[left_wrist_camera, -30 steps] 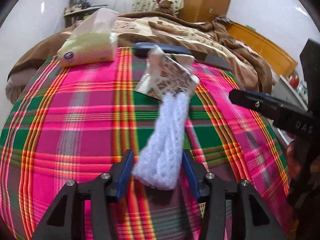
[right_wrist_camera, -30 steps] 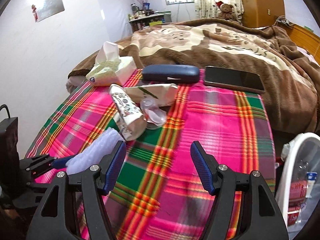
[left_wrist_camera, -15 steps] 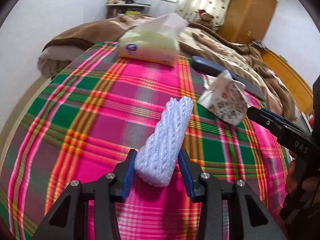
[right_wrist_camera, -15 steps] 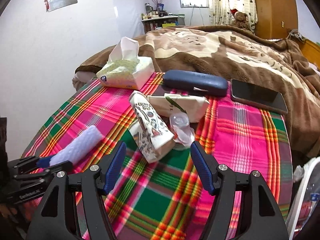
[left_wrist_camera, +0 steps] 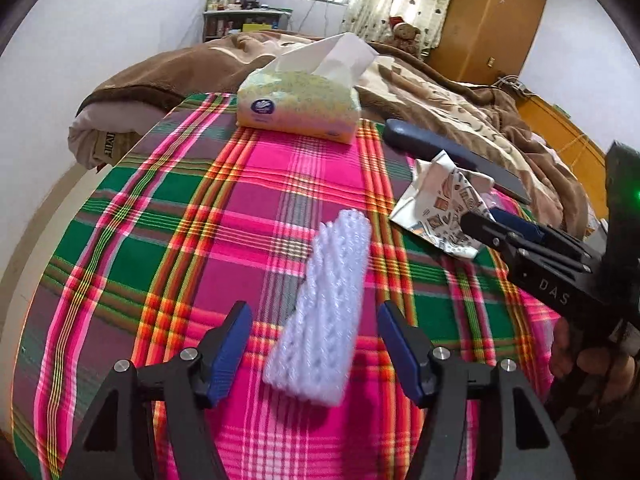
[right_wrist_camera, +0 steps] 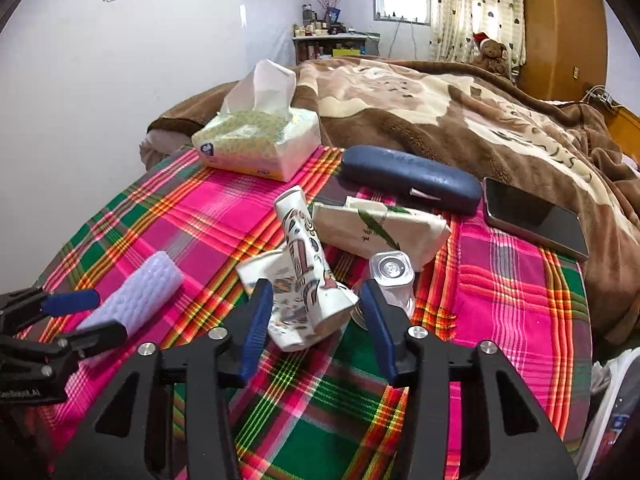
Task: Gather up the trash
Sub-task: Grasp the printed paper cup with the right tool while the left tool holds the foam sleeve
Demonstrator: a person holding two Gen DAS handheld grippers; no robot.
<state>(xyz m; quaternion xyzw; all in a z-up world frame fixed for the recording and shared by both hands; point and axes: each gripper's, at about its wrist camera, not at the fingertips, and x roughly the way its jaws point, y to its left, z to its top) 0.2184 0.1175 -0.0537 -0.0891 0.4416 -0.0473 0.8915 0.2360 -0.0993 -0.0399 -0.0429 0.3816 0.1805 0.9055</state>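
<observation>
- Since half a second ago the left gripper (left_wrist_camera: 312, 344) has let go: its blue pads, then pinching the foam sleeve (left_wrist_camera: 324, 312), now stand wide apart, clear of it on both sides
- Foam sleeve lies between those parted jaws on the plaid cloth (left_wrist_camera: 168, 216), long axis running away from the left gripper and leaning slightly right (near end almost level with the fingertips)
- Right gripper (right_wrist_camera: 316, 324) has come forward; it is spread open, its pads flanking the crumpled printed carton (right_wrist_camera: 300, 276), touching nothing I can make out
- Carton's long axis points away toward the tissue pack (right_wrist_camera: 256, 144); the right gripper is plainly nearer to it, so its closing looks like the next grasp
</observation>
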